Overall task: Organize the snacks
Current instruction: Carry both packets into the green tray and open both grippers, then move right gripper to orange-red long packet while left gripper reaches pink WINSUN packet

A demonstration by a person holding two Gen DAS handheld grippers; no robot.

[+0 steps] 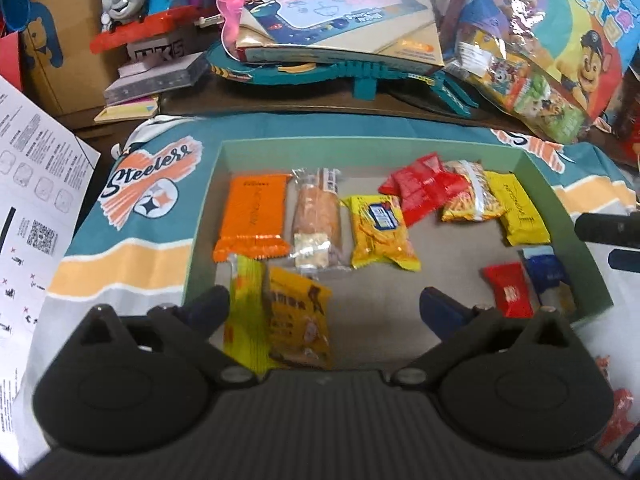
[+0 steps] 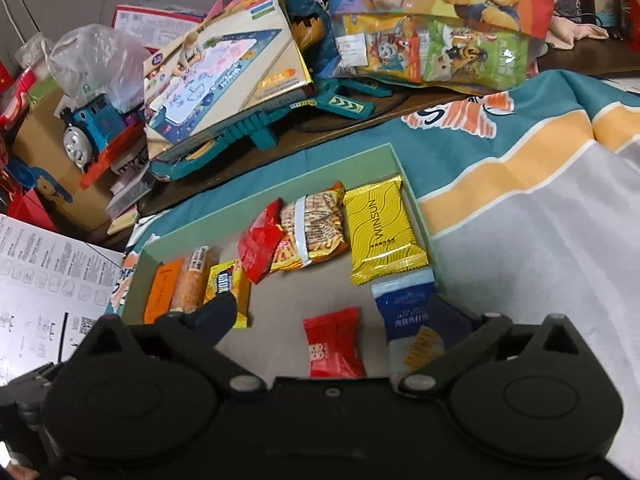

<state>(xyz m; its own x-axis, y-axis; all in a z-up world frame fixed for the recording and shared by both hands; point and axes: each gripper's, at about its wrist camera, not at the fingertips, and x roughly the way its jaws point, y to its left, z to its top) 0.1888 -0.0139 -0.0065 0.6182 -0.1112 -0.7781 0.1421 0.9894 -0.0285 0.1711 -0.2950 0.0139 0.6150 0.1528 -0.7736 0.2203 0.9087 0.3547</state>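
Over the tray's (image 1: 560, 208) near edge, both grippers (image 1: 324, 308) (image 2: 336, 320) hang with jaws wide, empty, above loose snacks (image 1: 378, 230).

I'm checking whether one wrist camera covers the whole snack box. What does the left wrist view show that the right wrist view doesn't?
Only the left wrist view shows the light green packet and the brown-and-yellow packet at the near edge. Only the right wrist view shows the WINSUN lettering on the yellow packet and the clear plastic bag above the toy train. Both show the green box, the orange packet and the small red packet.
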